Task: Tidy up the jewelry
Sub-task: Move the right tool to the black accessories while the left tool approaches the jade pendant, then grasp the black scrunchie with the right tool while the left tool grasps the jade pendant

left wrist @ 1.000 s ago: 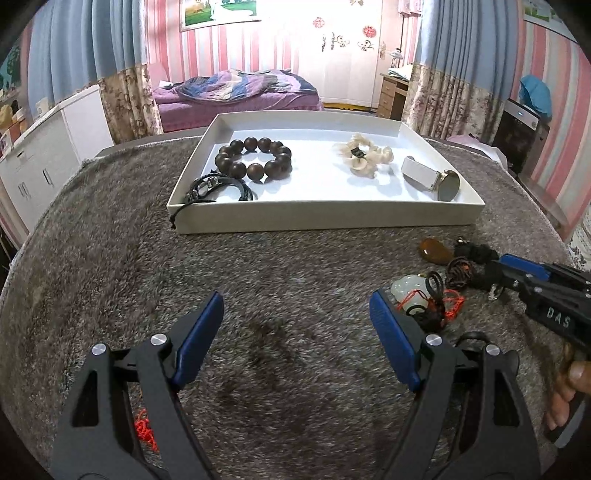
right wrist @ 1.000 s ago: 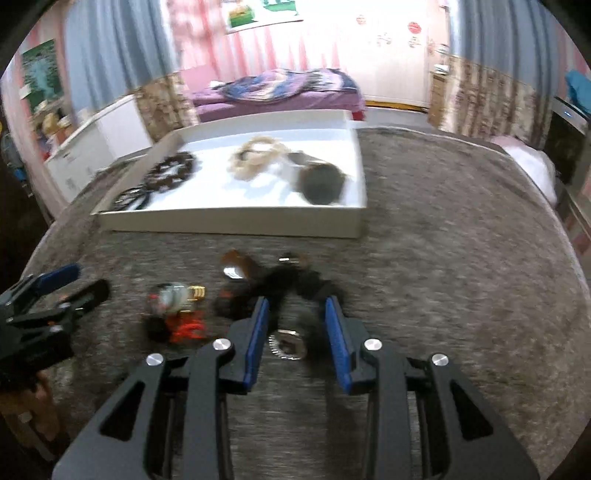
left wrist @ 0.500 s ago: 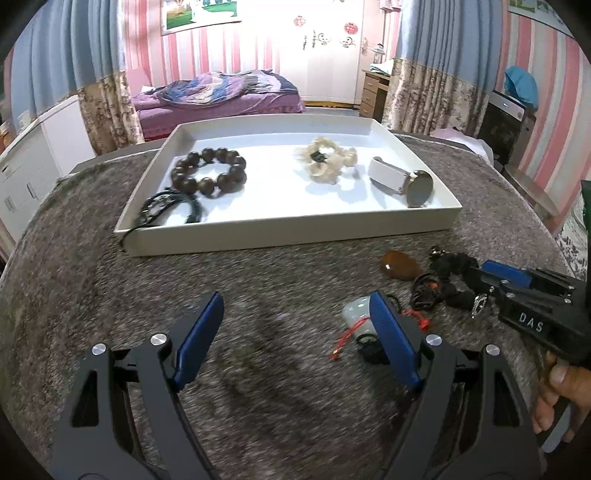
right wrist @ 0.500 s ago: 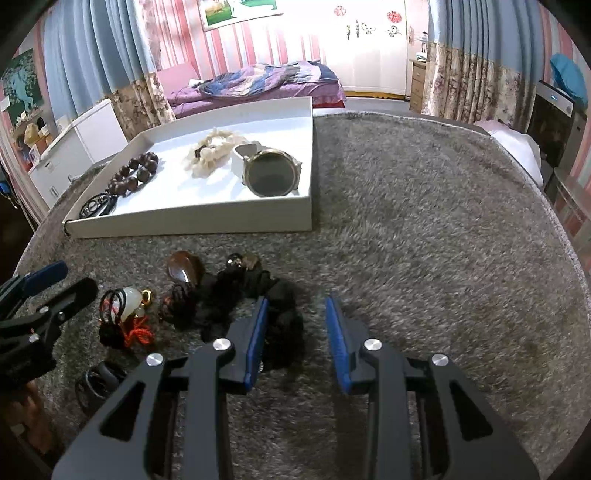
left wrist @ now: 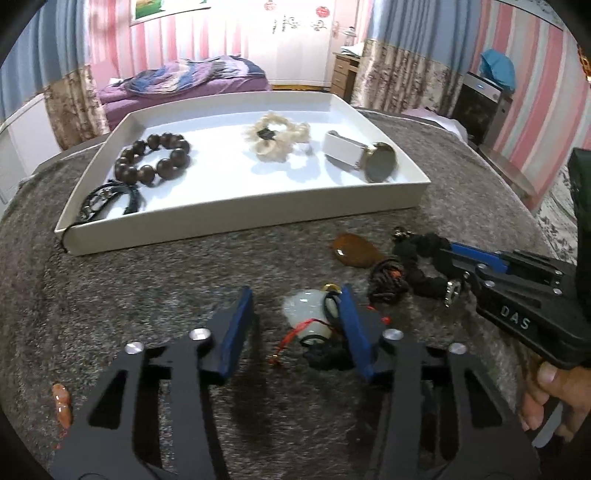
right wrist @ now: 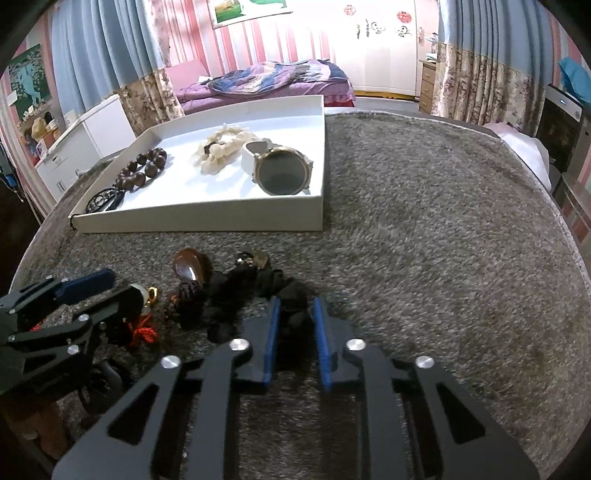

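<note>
left gripper (left wrist: 295, 321): jaws have just been closing, half open, pale jade pendant (left wrist: 308, 314) sits between them, one pad beside it, not squeezed | right gripper (right wrist: 293, 332): jaws have just been closing, nearly shut on black cord bracelet (right wrist: 291, 295) | both lie on grey rug (right wrist: 424, 221) just in front of white tray (left wrist: 240, 218)

The only lettering that can be read is "DAS", in pale capitals on the black side of the right gripper (left wrist: 458, 271), seen in the left wrist view where that gripper reaches in from the right edge. The red and dark ornaments on the white wardrobe doors (right wrist: 384, 26) at the back of the room are too small and blurred to read as characters. The wall picture (right wrist: 251, 9) above the bed carries no legible writing.
</note>
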The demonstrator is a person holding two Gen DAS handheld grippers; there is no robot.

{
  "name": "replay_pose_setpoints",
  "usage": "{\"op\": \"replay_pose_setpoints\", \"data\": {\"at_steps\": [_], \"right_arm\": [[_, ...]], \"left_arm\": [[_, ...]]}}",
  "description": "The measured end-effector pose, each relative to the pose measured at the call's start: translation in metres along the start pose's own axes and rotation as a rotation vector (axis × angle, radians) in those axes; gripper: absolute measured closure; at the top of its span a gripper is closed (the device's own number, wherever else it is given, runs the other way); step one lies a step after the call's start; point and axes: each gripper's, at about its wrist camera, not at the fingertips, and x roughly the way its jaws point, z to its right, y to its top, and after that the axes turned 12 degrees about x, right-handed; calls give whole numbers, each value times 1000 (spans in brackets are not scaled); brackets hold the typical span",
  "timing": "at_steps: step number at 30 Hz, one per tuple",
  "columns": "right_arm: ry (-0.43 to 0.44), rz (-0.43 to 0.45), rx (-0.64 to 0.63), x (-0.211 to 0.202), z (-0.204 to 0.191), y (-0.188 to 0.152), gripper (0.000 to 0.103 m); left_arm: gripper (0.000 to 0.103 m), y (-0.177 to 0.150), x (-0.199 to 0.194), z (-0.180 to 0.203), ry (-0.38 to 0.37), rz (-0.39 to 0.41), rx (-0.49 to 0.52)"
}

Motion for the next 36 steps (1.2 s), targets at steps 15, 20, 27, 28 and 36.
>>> {"op": "replay_pose_setpoints", "data": {"at_steps": [15, 20, 27, 28, 36], "right_arm": [[21, 22, 9, -12, -1, -1, 92], [31, 27, 10, -17, -2, -1, 93], [78, 42, 27, -30, -1, 6, 94], [81, 48, 28, -32, -2, 7, 94], [115, 95, 30, -53, -7, 17, 94]], "left_arm": [[103, -3, -18, -12, -17, 54, 9], [103, -5, -30, -24, -14, 75, -3], [103, 0, -51, -40, -3, 111, -15], [103, 1, -55, -42, 0, 117, -16], [103, 8, -76, -54, 29, 159, -23]]}}
